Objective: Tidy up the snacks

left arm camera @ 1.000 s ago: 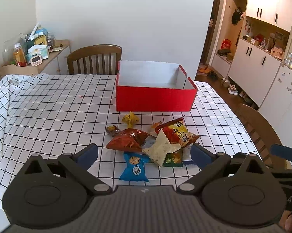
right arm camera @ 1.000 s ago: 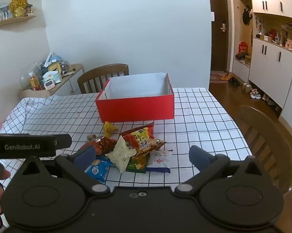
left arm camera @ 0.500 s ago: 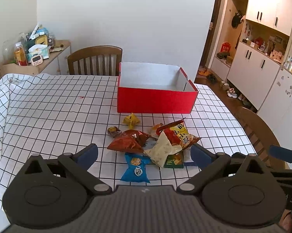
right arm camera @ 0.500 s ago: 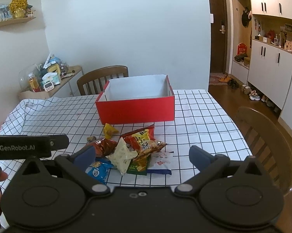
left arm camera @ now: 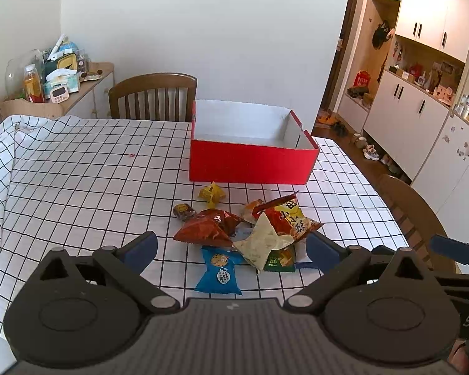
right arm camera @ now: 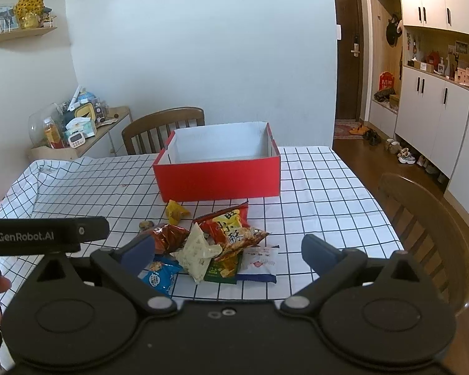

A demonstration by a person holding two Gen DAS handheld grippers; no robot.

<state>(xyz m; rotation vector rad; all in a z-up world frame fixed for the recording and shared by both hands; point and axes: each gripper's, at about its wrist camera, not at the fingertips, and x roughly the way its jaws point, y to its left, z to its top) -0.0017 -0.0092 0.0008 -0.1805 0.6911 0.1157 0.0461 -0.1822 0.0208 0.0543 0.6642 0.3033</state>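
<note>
A pile of snack packets lies on the checked tablecloth in front of an empty red box. In the pile are a blue cookie packet, a reddish-brown bag, a pale cream packet, a red-and-yellow bag, a green packet, a white packet and a small yellow packet. My left gripper hangs open above the near side of the pile. My right gripper is open too, nothing between its fingers.
A wooden chair stands behind the table and another chair at the right side. A side cabinet with bottles and a tissue box sits at the far left. White cupboards line the right wall.
Both views have shifted slightly; the pile and box sit a little higher and closer in the frames. Both grippers stay open and no snack has moved.
</note>
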